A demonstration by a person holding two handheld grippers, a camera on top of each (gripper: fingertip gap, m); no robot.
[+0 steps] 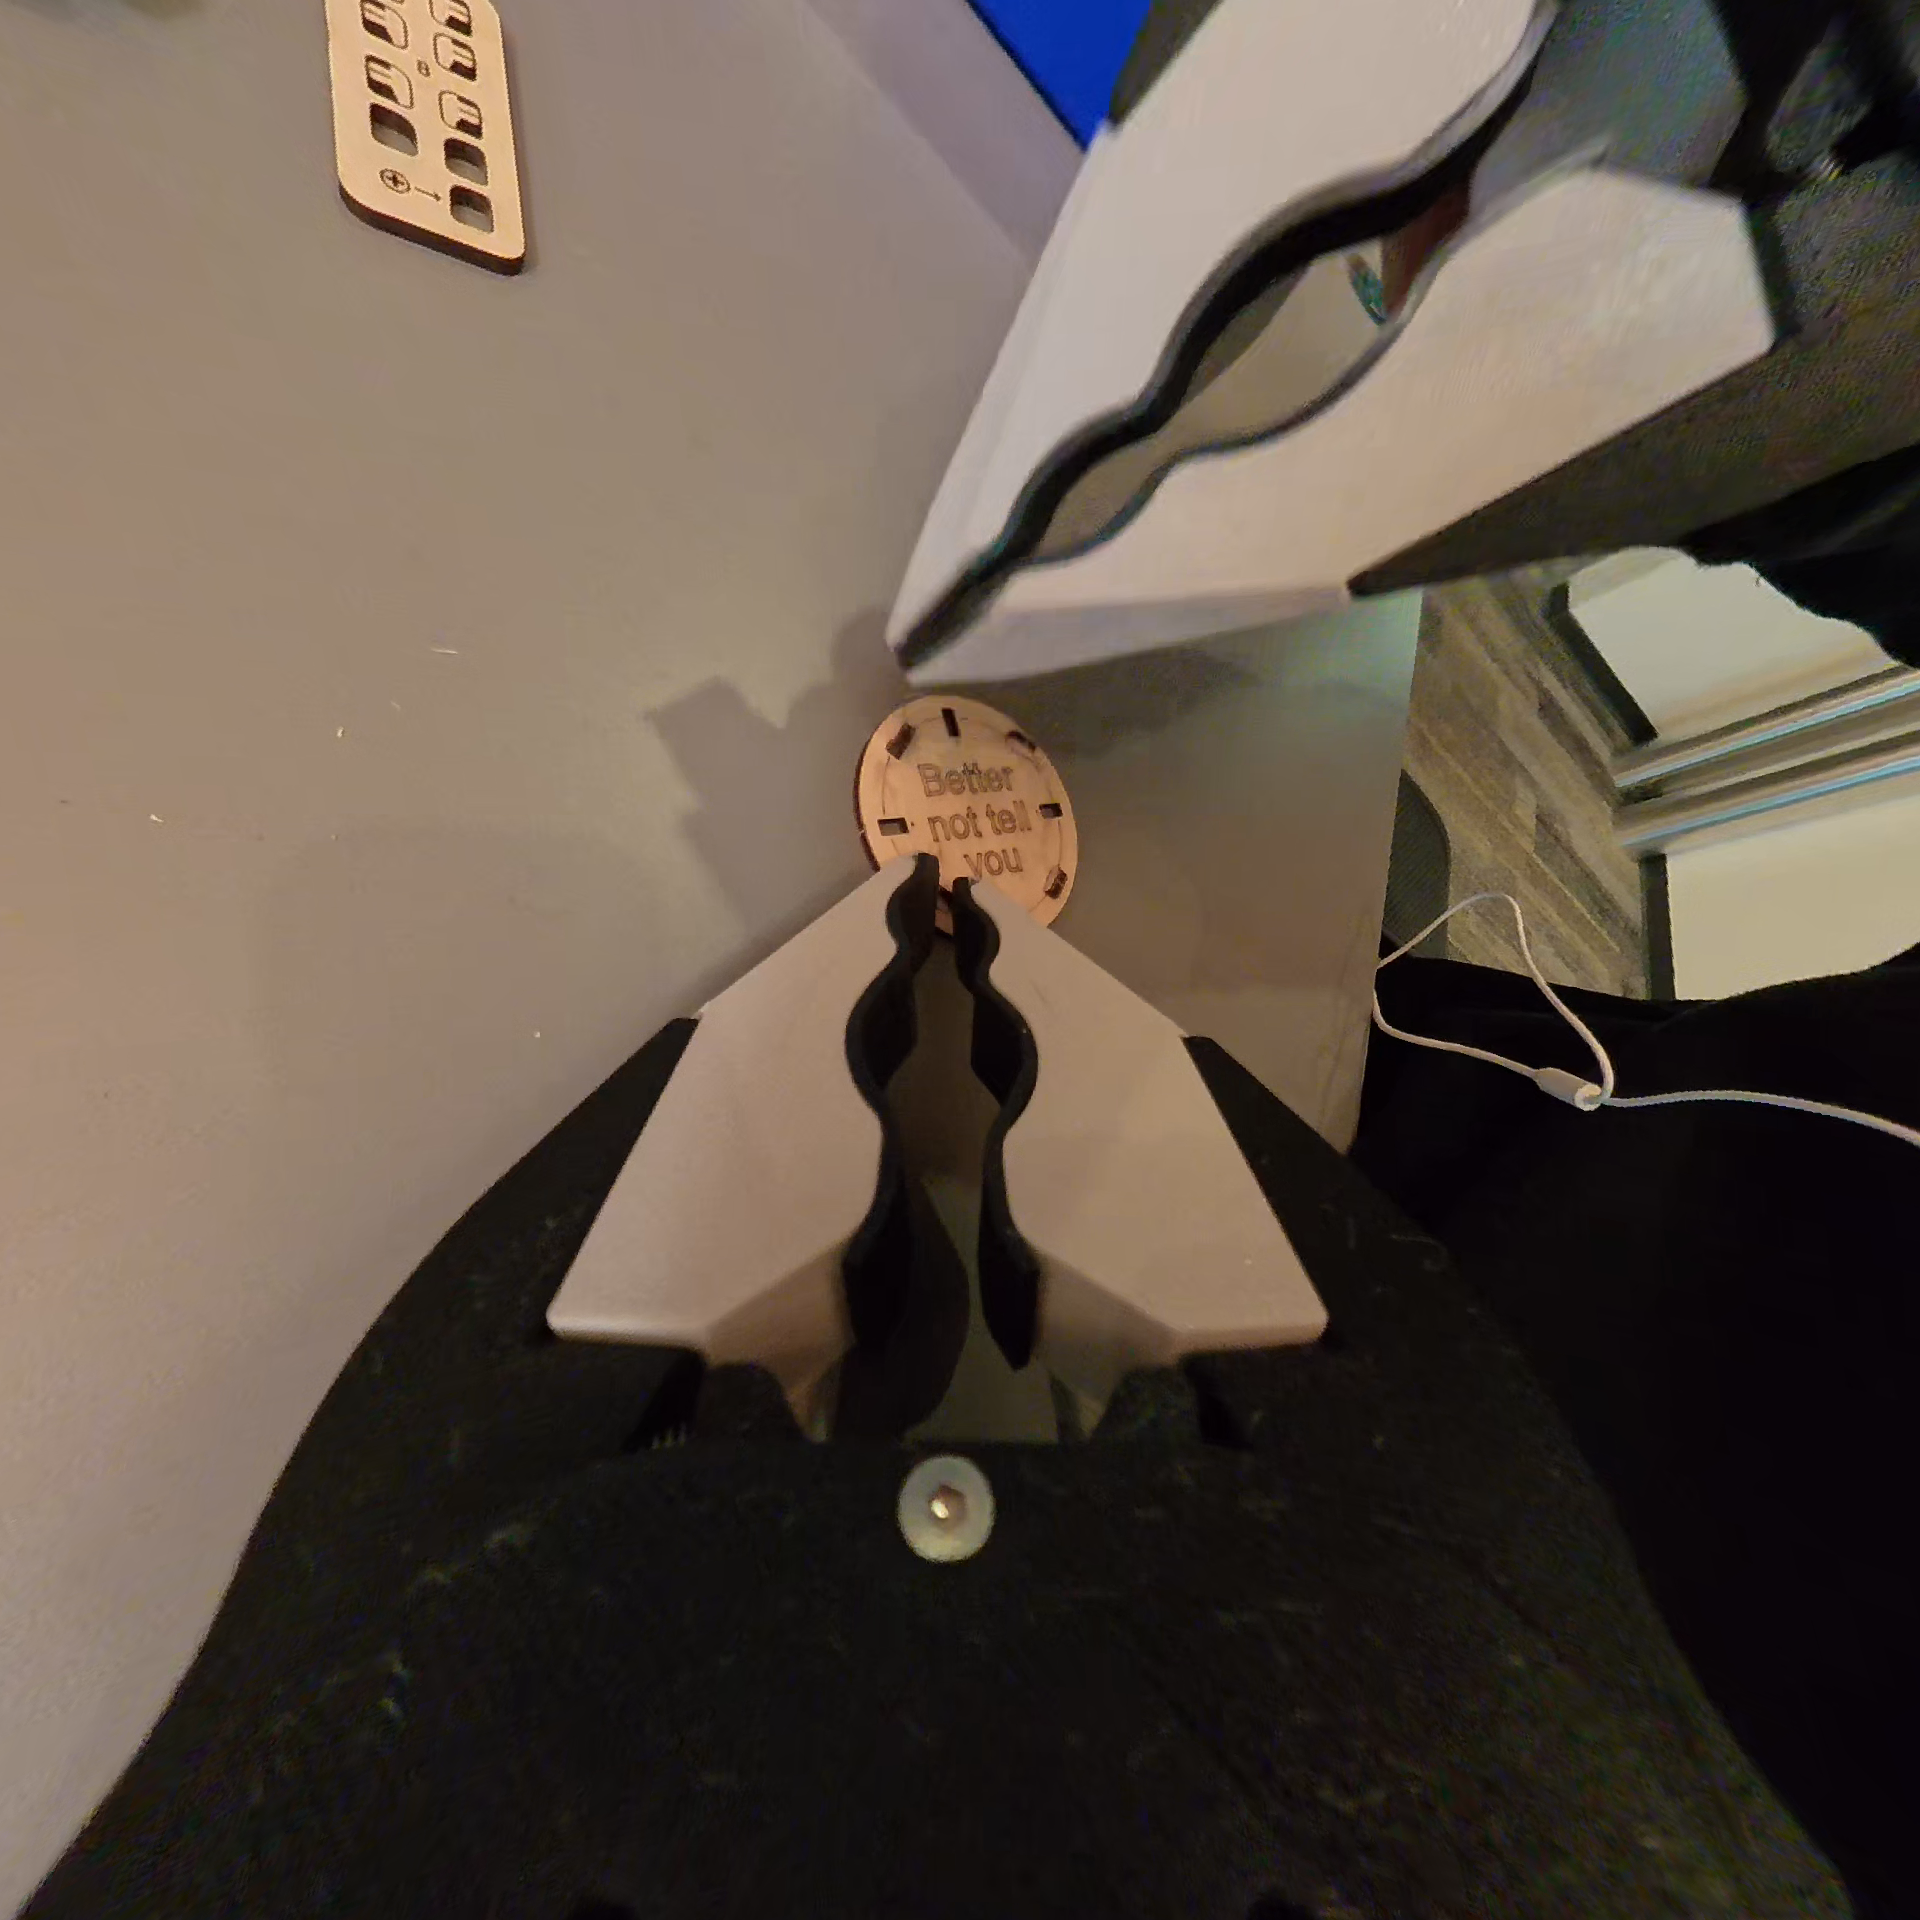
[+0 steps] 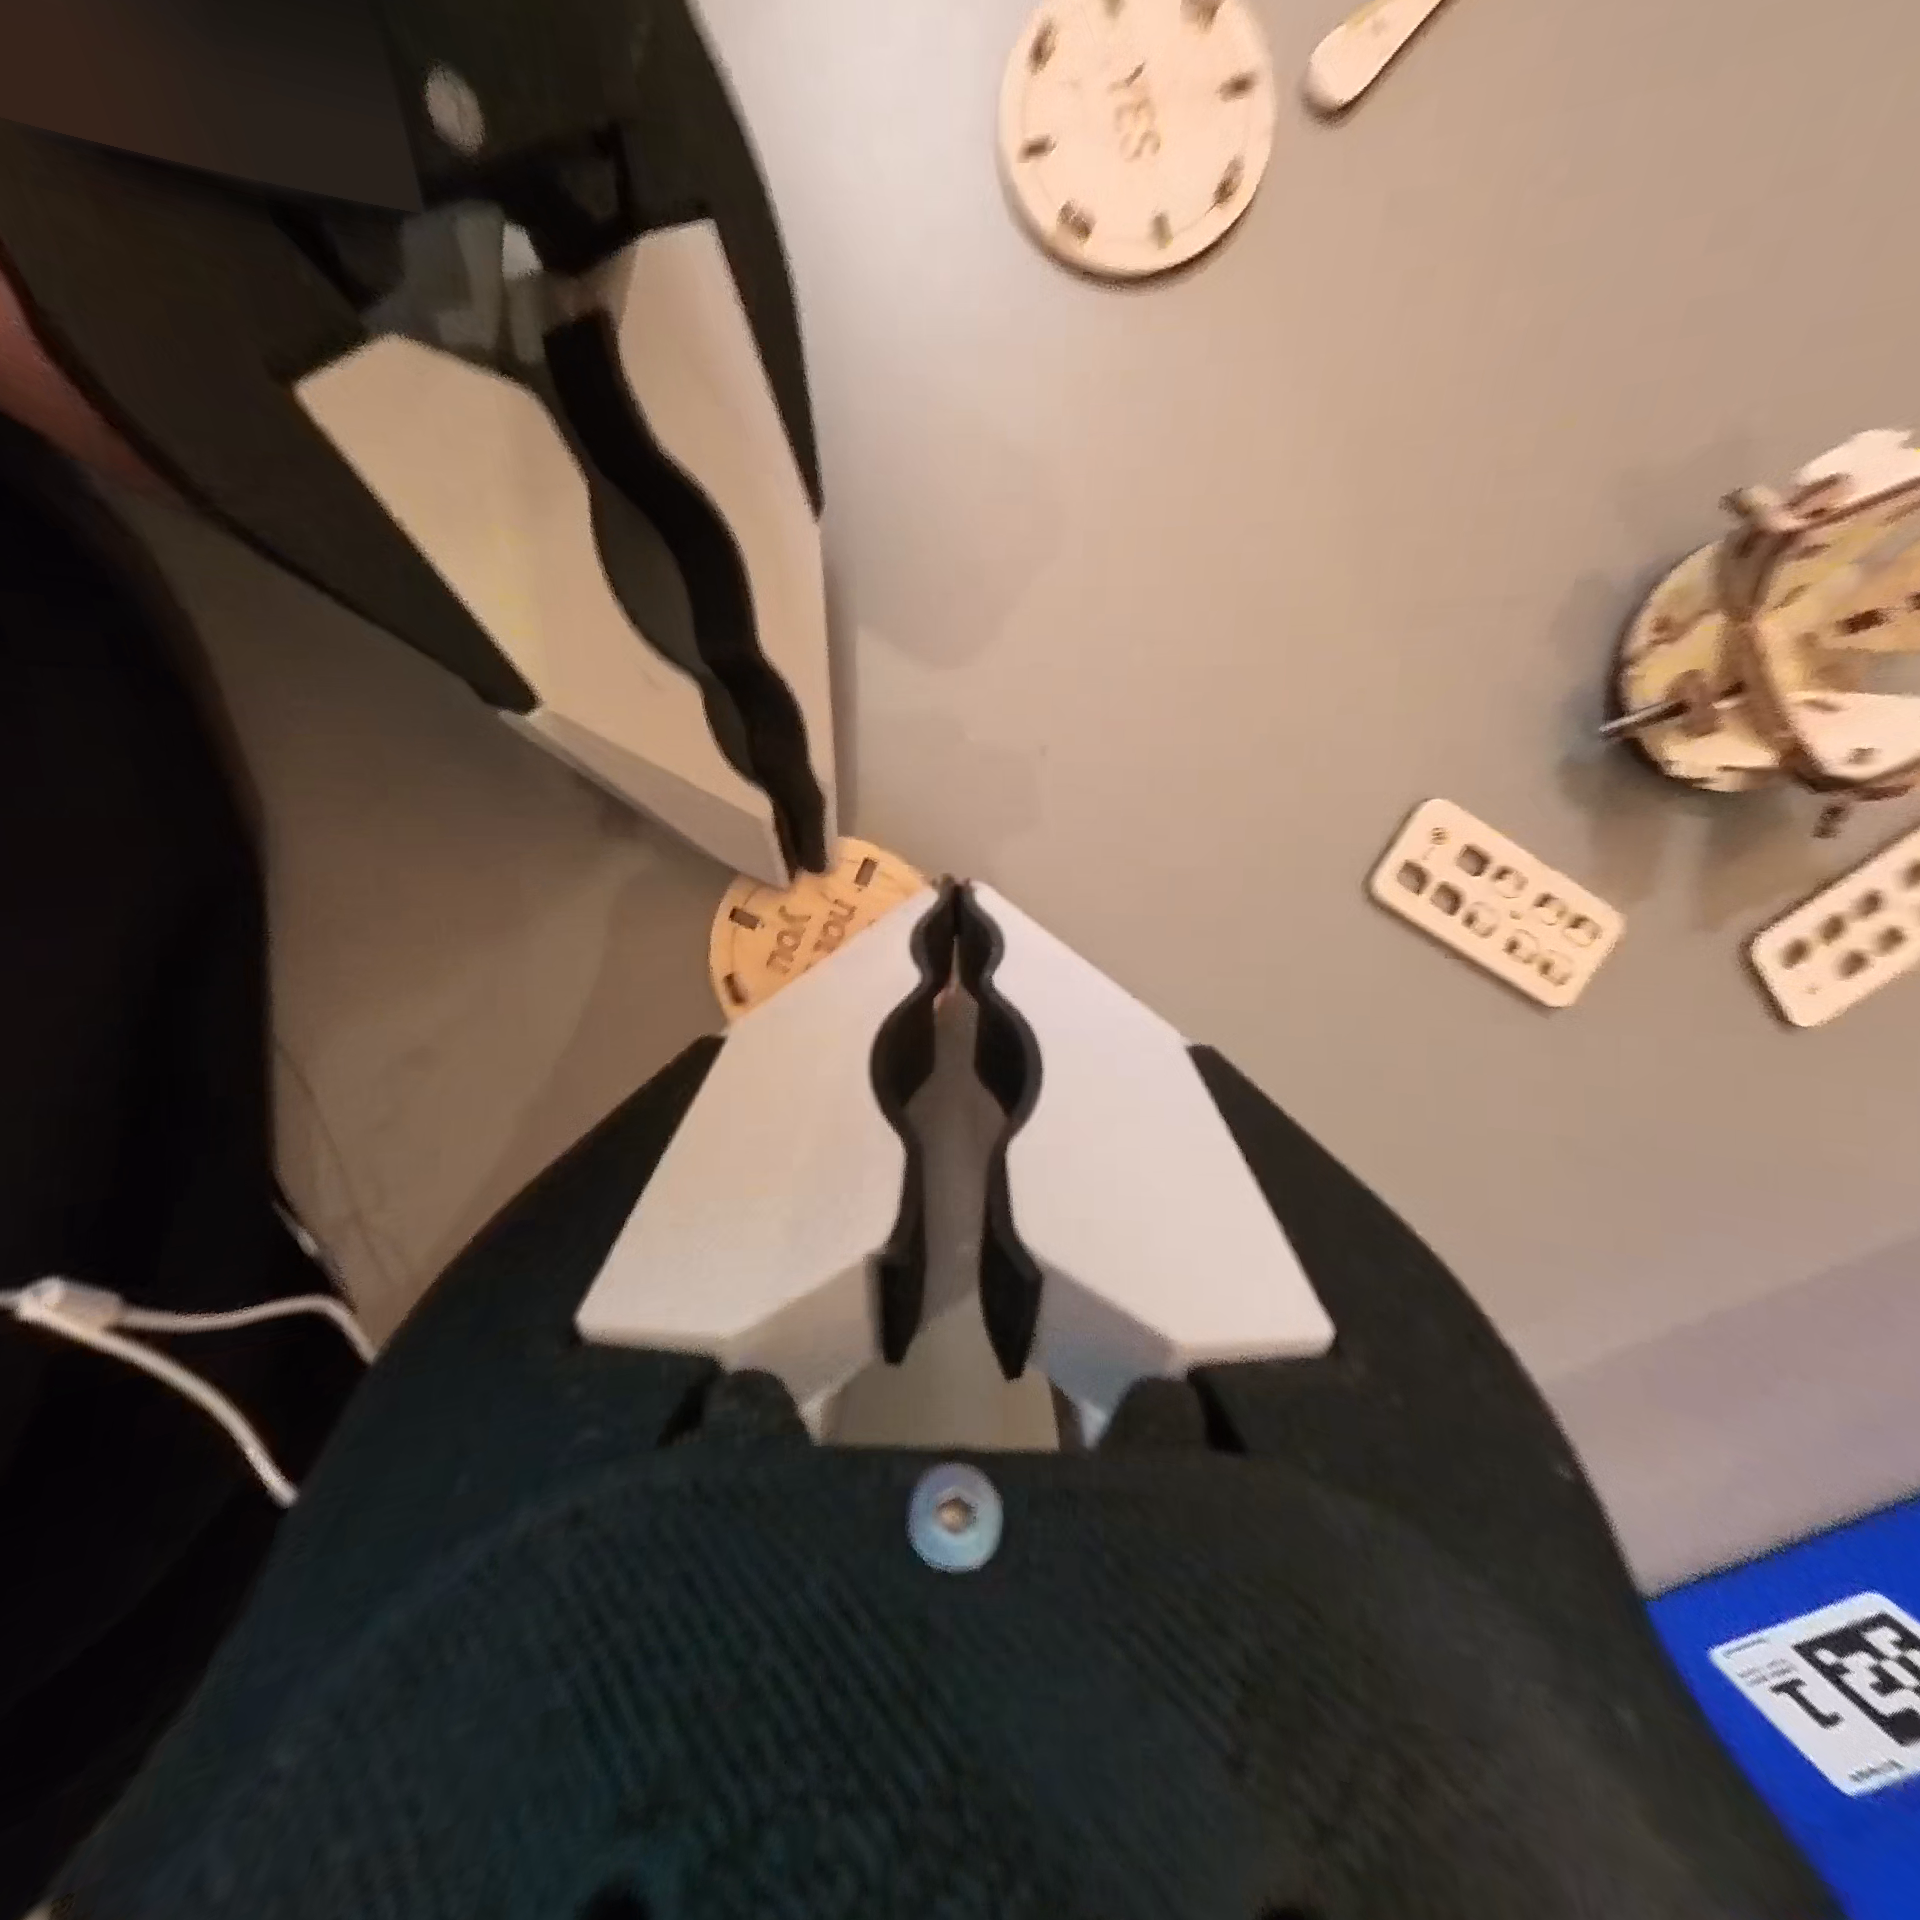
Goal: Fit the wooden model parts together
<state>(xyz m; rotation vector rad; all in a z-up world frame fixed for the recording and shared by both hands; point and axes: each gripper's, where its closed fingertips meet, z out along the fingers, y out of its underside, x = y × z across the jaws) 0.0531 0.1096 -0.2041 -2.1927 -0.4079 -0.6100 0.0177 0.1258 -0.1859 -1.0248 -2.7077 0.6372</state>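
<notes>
Engraved lettering on small wooden disc (image 1: 966, 821), frame centre; also on bigger disc (image 2: 1138, 130) up top. Printed code sticker (image 2: 1829, 1704) on blue mat (image 2: 1714, 1714), lower right.

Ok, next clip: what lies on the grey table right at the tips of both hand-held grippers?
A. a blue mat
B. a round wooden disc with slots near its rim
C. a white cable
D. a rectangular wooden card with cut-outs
B: both wrist views show the disc at the tips.

- The left gripper (image 1: 940, 883), jaws drawn together, has its tips on the near edge of a round wooden disc (image 1: 971, 795) with engraved writing.
- The disc lies flat on the grey table (image 1: 312, 675).
- The right gripper (image 1: 914, 644) hangs just above the disc's far side.
- A slotted wooden card (image 1: 424, 125) lies far left.
- A white cable (image 1: 1507, 997) trails at right.
</notes>
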